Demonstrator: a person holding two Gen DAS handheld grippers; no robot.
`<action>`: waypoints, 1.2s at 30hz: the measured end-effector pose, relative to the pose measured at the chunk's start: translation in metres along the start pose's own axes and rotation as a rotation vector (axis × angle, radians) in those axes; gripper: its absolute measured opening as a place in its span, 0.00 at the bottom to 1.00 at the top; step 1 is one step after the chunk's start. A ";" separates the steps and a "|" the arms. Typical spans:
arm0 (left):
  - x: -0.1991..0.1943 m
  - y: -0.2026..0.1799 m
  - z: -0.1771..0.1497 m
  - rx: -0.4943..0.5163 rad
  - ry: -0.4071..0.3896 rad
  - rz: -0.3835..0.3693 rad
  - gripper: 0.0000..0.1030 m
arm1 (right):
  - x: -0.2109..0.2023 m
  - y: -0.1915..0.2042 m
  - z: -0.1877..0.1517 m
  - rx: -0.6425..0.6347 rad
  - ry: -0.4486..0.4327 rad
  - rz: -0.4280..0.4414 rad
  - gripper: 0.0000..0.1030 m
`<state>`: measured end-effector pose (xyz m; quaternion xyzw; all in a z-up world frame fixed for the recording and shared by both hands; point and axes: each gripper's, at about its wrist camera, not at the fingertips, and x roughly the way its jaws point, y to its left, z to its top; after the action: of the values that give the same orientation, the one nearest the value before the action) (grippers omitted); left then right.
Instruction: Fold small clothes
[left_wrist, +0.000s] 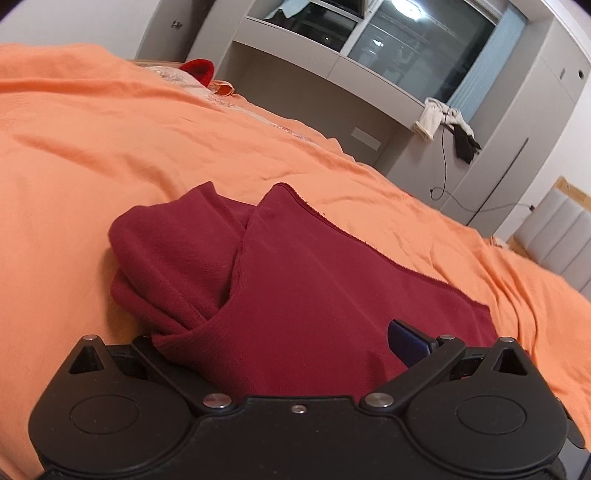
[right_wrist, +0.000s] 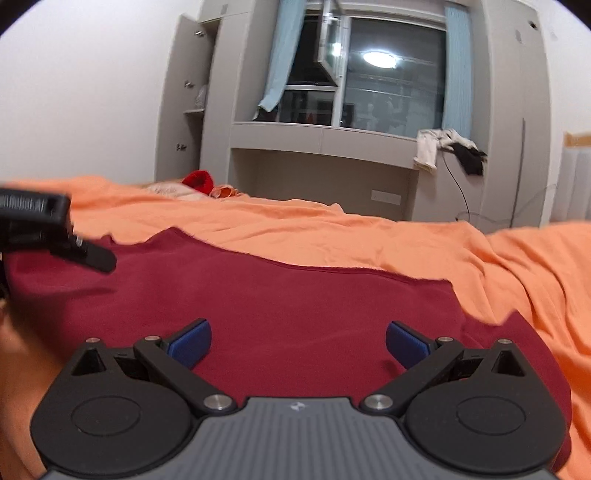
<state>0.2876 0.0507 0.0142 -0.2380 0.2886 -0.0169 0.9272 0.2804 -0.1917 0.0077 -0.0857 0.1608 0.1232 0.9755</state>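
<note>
dark red knit garment (right_wrist: 280, 295) lies on the orange bed sheet (right_wrist: 369, 236), one side folded inward. right gripper (right_wrist: 298, 341) spread wide above it; left gripper (left_wrist: 295, 350) state unclear, cloth covering one finger. further folds remain.

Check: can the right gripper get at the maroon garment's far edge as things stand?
Probably yes. The right gripper is open over the maroon garment, and nothing sits between it and the far edge.
</note>
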 end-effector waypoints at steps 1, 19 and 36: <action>-0.001 0.002 -0.001 -0.009 -0.002 -0.005 0.99 | 0.001 0.004 -0.004 -0.020 -0.002 -0.012 1.00; 0.000 -0.001 -0.007 0.034 0.005 0.007 0.99 | -0.010 0.013 -0.026 0.010 -0.095 -0.103 1.00; 0.003 -0.009 -0.013 0.100 0.002 0.037 0.99 | -0.011 0.013 -0.026 0.013 -0.102 -0.104 1.00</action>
<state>0.2840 0.0362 0.0071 -0.1859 0.2925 -0.0144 0.9379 0.2590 -0.1868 -0.0148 -0.0813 0.1072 0.0757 0.9880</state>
